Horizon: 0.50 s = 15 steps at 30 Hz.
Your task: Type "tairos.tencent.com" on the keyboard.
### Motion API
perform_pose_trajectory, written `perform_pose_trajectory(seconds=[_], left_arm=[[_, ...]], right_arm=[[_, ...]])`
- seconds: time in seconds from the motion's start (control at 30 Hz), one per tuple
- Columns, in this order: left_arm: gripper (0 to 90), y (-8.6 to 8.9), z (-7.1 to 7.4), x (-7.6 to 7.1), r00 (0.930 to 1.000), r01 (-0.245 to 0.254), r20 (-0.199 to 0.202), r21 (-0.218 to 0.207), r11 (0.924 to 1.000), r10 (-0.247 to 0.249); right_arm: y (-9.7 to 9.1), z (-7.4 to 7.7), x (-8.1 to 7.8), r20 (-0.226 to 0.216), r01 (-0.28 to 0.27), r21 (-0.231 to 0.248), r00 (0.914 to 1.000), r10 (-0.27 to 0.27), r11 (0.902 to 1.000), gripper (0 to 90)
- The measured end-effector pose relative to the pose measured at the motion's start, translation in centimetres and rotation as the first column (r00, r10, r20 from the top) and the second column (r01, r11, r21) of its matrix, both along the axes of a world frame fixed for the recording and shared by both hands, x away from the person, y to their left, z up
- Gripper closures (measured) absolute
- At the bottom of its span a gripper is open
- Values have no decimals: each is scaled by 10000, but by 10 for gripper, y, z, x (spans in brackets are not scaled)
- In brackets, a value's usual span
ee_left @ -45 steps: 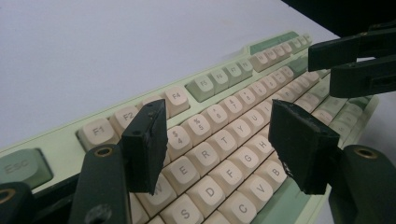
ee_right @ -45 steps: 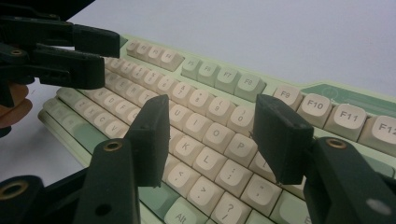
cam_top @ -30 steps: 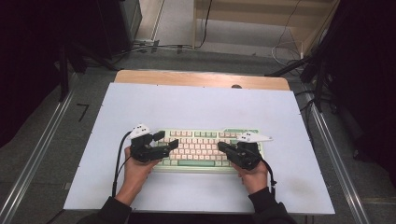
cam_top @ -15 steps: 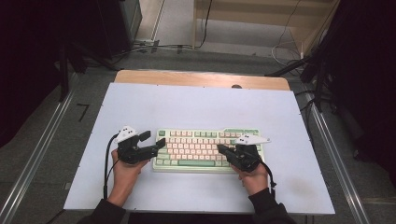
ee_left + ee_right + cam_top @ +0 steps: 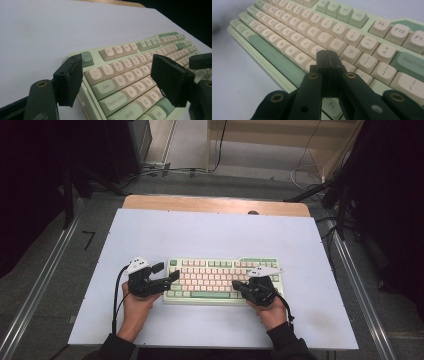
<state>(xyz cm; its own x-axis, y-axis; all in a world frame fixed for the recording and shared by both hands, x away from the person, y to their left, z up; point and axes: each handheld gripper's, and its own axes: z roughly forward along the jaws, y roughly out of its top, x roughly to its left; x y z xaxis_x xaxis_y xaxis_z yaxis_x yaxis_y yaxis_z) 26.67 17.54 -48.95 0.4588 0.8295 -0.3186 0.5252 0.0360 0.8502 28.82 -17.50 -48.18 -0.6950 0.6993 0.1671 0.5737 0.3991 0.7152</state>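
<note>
L gripper (image 5: 172, 275) moved left; one keyboard (image 5: 220, 280), two grippers.

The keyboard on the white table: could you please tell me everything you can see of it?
The keyboard is a compact one with a pale green case that looks plastic, cream letter keys and darker green space bar, Shift and Backspace keys. It lies flat on the white table, near the front edge, long side towards the person. The left hand-held gripper is at its left end, jaws open, one over the keys, one off the edge. The right hand-held gripper, shut, points at the keys near K and L; contact is unclear.
</note>
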Motion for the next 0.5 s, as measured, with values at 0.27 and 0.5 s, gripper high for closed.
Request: perform_pose_trajectory(seconds=[0.27, 0.5], left_arm=[[268, -1, 0, -1, 10000, 41, 20, -69, 10000, -40], [276, -2, -1, 0, 10000, 94, 4, -5, 10000, -94]], right_arm=[[1, -4, 1, -177, -63, -159, 9998, 60, 9999, 873], [-9, 7, 0, 332, 317, 854, 9988, -346, 9958, 661]])
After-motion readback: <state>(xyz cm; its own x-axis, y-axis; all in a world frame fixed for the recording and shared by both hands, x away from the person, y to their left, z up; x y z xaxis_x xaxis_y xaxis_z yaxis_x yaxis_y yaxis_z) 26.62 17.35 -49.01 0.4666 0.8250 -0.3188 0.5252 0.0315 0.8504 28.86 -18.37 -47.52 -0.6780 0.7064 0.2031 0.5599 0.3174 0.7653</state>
